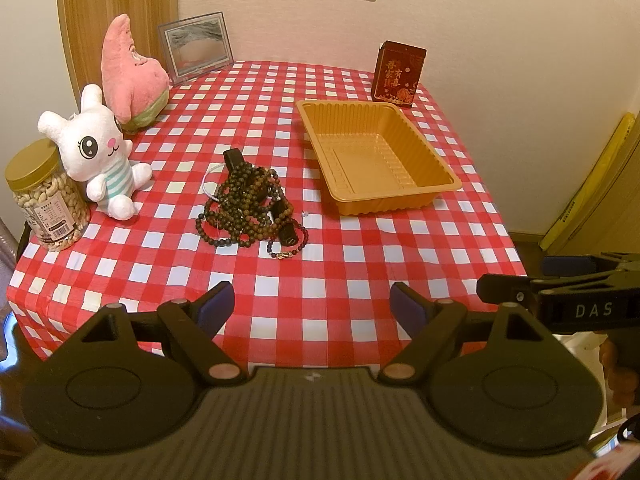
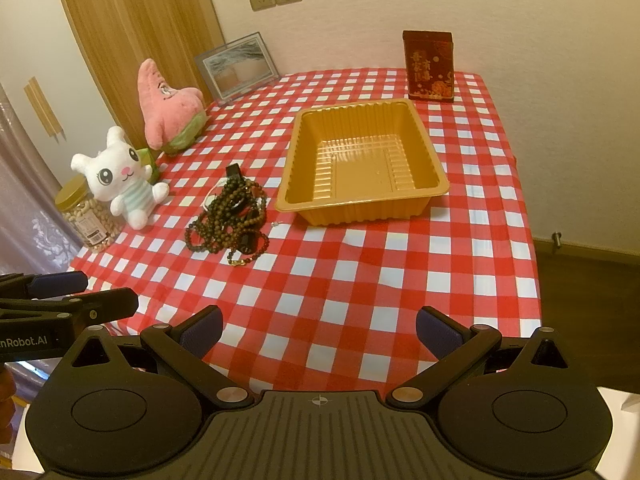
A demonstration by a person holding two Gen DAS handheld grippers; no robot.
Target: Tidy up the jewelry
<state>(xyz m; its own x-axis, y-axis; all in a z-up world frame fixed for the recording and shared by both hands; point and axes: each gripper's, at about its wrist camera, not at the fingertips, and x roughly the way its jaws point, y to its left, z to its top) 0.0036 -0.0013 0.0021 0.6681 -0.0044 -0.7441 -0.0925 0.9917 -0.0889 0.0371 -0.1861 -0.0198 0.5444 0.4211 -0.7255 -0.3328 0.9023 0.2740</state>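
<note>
A tangled pile of dark beaded bracelets and necklaces lies in the middle of the red-and-white checked tablecloth; it also shows in the right wrist view. An empty orange plastic tray stands to its right, also in the right wrist view. My left gripper is open and empty, held over the table's near edge, well short of the pile. My right gripper is open and empty, also at the near edge.
A white plush rabbit, a pink star plush and a jar of nuts stand at the left. A picture frame and a red box stand at the back. The table's right edge drops to the floor.
</note>
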